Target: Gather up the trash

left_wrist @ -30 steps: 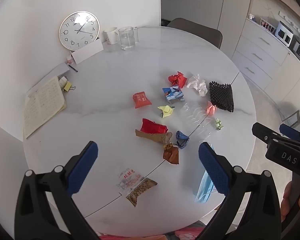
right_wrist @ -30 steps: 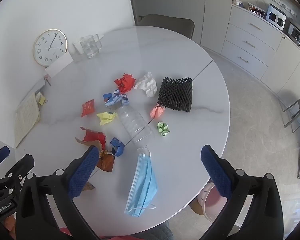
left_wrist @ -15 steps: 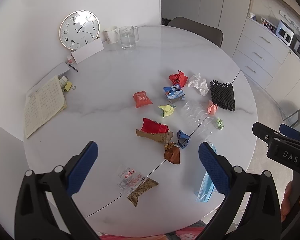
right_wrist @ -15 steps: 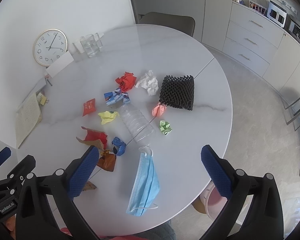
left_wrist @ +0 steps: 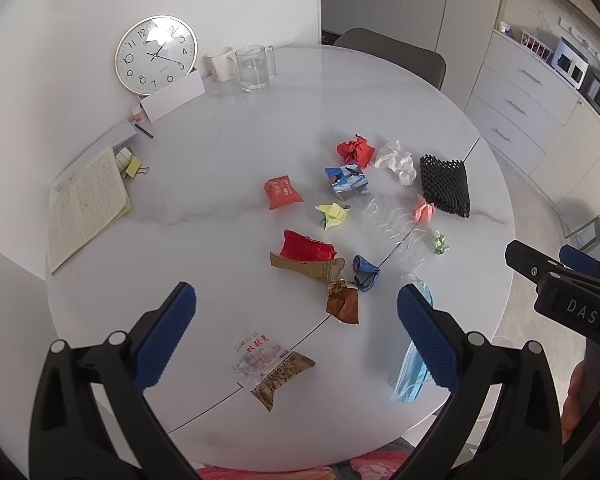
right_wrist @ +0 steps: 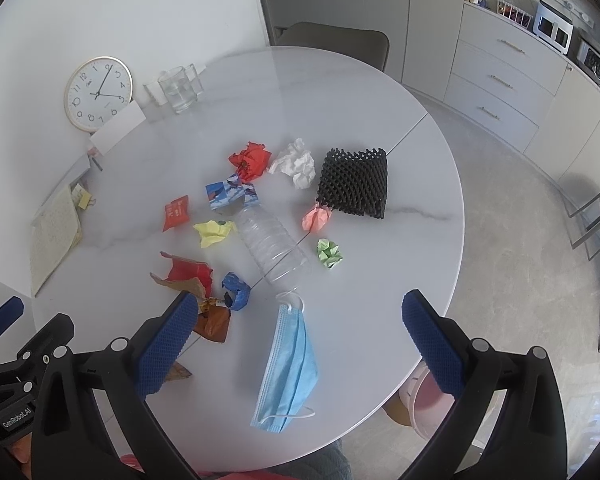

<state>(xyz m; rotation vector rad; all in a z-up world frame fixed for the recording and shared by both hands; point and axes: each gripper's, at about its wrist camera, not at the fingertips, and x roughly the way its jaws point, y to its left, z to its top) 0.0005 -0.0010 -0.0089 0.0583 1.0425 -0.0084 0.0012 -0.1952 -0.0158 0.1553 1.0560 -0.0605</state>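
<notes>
Round white table (left_wrist: 236, 152), trash scattered over its middle and near half; nothing collected yet, judging by the spread. Both grippers hang above the near edge: left gripper (left_wrist: 296, 330) jaws wide apart, holding nothing; right gripper (right_wrist: 300, 332) same, wide open and empty.

Trash, big to small:
- Black foam net (right_wrist: 354, 182), far right of the pile. Soft, springy, light; should pinch anywhere along an edge.
- Blue face mask (right_wrist: 290, 364), nearest the right gripper, lower end at the table edge. Limp cloth, lies flat; likely best taken at the pleated fold or an ear loop.
- Clear plastic bottle (right_wrist: 272, 240), on its side between mask and blue printed carton (right_wrist: 230, 194). Light, slick, round, probably rolls; grip across the ribbed body or at the neck.
- Red-and-brown torn cardboard (left_wrist: 306, 256), stiff, flat; raised red flap looks the easiest hold.
- Snack packet (left_wrist: 270, 364), closest to the left gripper, flat and crinkly, may slide.
- Paper balls: white tissue (right_wrist: 296, 162), red ball (right_wrist: 252, 160), yellow (left_wrist: 332, 214), pink (right_wrist: 316, 216), blue (left_wrist: 365, 272), green (right_wrist: 329, 254), brown wrapper (left_wrist: 344, 304), red sachet (left_wrist: 282, 192). All feather-light, crushable, any side works.

Pink bin (right_wrist: 432, 408) sits on the floor under the right table edge, likely the drop spot.

Not trash: clock (left_wrist: 156, 54), glass jug (left_wrist: 254, 68), notebook (left_wrist: 84, 208).
</notes>
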